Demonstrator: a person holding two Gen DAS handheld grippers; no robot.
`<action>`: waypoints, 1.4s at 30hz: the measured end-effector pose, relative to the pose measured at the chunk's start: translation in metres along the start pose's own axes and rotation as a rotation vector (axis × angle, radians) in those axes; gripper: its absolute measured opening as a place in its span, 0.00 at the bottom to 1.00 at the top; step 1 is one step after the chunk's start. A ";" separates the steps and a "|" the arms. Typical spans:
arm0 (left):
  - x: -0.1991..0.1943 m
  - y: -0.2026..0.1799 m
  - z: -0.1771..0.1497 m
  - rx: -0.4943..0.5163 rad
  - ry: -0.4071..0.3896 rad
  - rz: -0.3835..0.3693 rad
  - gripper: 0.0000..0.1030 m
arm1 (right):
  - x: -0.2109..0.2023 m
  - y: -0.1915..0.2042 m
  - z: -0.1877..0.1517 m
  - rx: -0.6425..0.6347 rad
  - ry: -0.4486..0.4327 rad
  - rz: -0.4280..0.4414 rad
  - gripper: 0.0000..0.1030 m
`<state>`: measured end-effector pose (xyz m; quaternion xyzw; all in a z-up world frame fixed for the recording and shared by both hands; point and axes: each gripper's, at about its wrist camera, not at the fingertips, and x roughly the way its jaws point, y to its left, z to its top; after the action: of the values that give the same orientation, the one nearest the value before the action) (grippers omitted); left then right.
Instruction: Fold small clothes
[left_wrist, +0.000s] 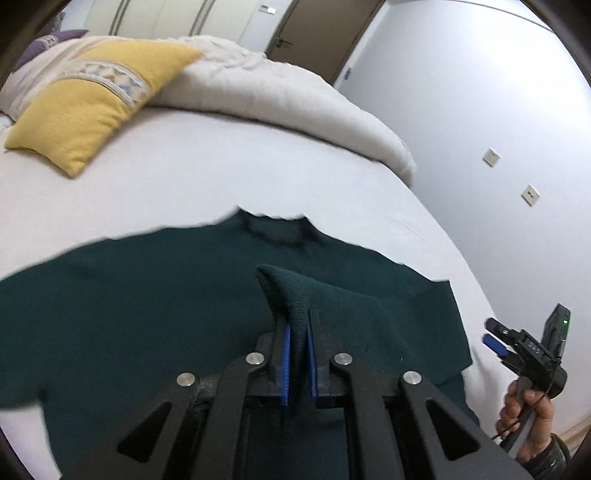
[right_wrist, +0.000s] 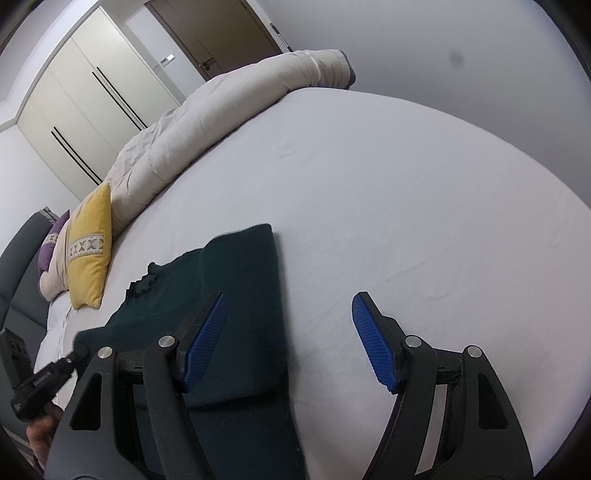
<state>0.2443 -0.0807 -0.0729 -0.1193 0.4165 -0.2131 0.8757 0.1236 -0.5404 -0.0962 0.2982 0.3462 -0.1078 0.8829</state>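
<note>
Dark green sweater (left_wrist: 147, 302) spread flat on white bed sheet (left_wrist: 229, 173), near the bed's front edge, collar toward the far side. Left gripper (left_wrist: 297, 325) pinching a raised fold of knit between blue pads (left_wrist: 286, 354), fabric peaked up above the rest. Right gripper (right_wrist: 288, 328) spread wide, nothing between pads, hovering over the sweater's right edge and bare sheet; left pad (right_wrist: 207, 339) above folded-in sleeve. Right hand (left_wrist: 528, 410) gripping its handle off the bed's right edge, gripper angled up-left. Yellow pillow (left_wrist: 92, 103) and rolled beige duvet (left_wrist: 280, 92) along the far edge.
</note>
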 end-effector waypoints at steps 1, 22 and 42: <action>0.001 0.010 0.001 -0.019 -0.001 0.013 0.09 | 0.001 0.001 0.002 -0.005 -0.001 -0.002 0.66; 0.042 0.067 -0.009 -0.075 0.005 0.085 0.09 | 0.103 0.051 0.037 -0.190 0.179 -0.115 0.05; 0.053 0.073 -0.018 -0.084 0.041 0.089 0.12 | 0.057 0.031 -0.013 -0.198 0.278 -0.039 0.19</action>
<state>0.2799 -0.0417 -0.1487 -0.1327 0.4481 -0.1585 0.8698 0.1704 -0.5067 -0.1281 0.2152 0.4796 -0.0481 0.8493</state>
